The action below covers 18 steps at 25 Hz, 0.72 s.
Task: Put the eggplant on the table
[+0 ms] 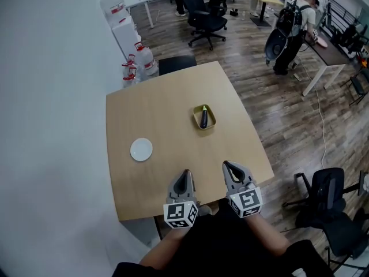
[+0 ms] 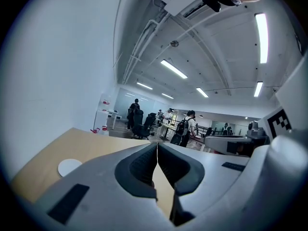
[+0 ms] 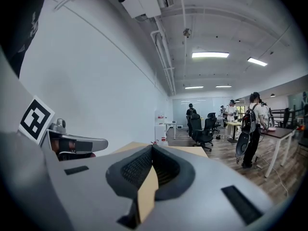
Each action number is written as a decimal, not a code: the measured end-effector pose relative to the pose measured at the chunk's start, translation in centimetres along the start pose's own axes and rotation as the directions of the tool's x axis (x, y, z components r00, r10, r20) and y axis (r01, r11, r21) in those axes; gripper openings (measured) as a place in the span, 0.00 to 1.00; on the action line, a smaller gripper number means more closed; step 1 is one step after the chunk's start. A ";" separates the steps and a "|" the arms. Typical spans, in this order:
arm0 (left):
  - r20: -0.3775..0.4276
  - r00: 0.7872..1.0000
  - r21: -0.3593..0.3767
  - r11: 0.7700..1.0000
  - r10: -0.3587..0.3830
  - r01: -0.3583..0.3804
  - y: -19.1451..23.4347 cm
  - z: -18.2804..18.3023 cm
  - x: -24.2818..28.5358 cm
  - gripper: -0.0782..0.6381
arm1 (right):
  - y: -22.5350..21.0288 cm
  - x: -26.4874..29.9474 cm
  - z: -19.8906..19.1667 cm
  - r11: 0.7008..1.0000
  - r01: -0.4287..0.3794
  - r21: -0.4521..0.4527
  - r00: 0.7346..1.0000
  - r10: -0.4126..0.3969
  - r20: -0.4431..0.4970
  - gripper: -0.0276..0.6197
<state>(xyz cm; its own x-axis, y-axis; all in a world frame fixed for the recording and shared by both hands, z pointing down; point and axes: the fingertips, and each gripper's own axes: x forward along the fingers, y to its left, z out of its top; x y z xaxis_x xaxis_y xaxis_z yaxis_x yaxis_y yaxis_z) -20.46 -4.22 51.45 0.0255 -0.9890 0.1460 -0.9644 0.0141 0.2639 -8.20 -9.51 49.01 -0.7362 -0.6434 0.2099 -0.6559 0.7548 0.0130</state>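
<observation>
White plate (image 1: 141, 149) at the worktop's (image 1: 167, 108) left; left tongs (image 1: 185, 173) pinched together, empty, at the near edge; dark eggplant (image 1: 203, 118) lying in a yellow-green tray (image 1: 212, 118) mid-worktop, well apart from both tongs; right tongs (image 1: 229, 166) likewise closed on nothing

White wall (image 1: 52, 68) left; wood-plank floor (image 1: 277, 114); black office chairs (image 1: 206, 17); ceiling strip lights (image 3: 210, 55); possibly water jugs (image 1: 143, 59).

One table (image 1: 167, 114) is bearing one tray (image 1: 211, 120), one eggplant (image 1: 203, 119) and one plate (image 1: 141, 149). Two grippers are showing: one left gripper (image 1: 185, 175), one right gripper (image 1: 229, 166).
</observation>
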 end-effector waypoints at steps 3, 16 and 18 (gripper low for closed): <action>0.015 1.000 0.019 1.000 0.010 -0.010 0.5 0.9 0.5 0.13 | -0.8 0.2 0.0 1.000 0.012 0.001 1.000 -0.012 0.003 0.14; -0.001 0.999 0.033 0.998 0.048 -0.048 2.0 1.8 3.0 0.13 | -3.2 2.2 1.3 1.000 0.016 0.005 1.000 -0.016 0.019 0.14; -0.005 0.999 0.027 0.998 0.053 -0.053 2.1 1.8 3.3 0.13 | -3.4 2.4 1.5 1.000 0.013 0.004 1.000 -0.013 0.024 0.14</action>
